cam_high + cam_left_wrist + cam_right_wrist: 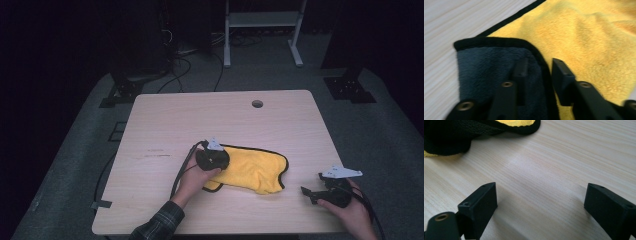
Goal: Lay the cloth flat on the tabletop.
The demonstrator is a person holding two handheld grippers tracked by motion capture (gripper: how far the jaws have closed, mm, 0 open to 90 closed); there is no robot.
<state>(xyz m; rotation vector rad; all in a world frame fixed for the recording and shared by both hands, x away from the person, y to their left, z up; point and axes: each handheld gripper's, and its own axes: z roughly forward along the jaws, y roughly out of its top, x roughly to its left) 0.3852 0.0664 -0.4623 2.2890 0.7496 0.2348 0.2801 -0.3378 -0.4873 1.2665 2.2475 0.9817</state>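
A yellow cloth (255, 170) with a black hem lies crumpled on the wooden table (200, 115), towards its front. My left gripper (212, 159) points down on the cloth's left end. In the left gripper view a corner is folded over with its dark grey underside (486, 65) up. The left gripper (540, 62) has its jaws a narrow gap apart, astride the corner's black hem, one on the grey, one on the yellow cloth (586, 37). My right gripper (312, 185) rests low at the table's front right, open (540, 195) over bare wood, with the cloth's edge (519, 123) beyond it.
A round cable hole (257, 103) sits near the table's far edge. Behind the table stand a white frame (262, 20) and dark stands, with cables (175, 65) on the grey floor. A cable trails from the left gripper off the table's left side.
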